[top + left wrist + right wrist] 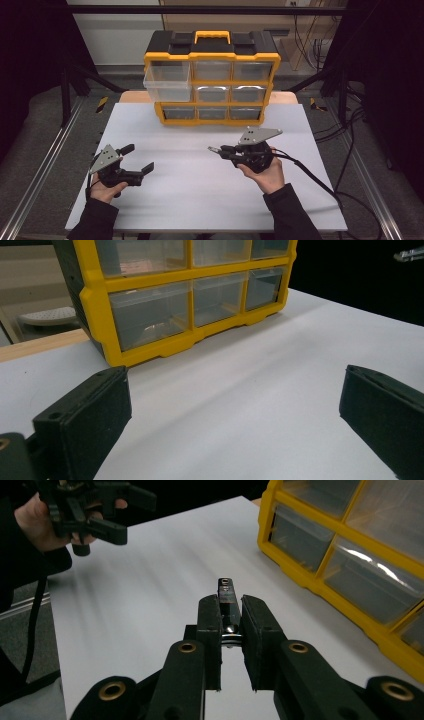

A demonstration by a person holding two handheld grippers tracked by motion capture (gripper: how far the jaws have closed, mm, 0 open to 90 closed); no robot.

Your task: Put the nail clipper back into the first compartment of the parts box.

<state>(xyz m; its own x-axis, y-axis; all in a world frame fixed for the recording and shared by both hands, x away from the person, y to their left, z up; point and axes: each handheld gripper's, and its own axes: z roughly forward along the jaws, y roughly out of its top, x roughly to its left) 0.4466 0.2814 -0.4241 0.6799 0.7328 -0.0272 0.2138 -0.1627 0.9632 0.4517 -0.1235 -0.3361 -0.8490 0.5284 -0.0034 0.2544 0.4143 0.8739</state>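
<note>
A yellow and black drawer organizer stands at the back of the white table. Its top-left clear drawer is pulled out toward me. My left gripper rests at the front left, jaws wide open and empty; in the left gripper view the gripper faces the organizer's lower drawers. To the right of centre, my right gripper points left, shut on a small dark metal strip. In the right gripper view the strip sticks out past the closed gripper.
The organizer's yellow frame lies to the right of the right gripper's jaws. The left gripper and its hand appear far off in that view. Cables trail off the table's right side. Metal rails flank the table.
</note>
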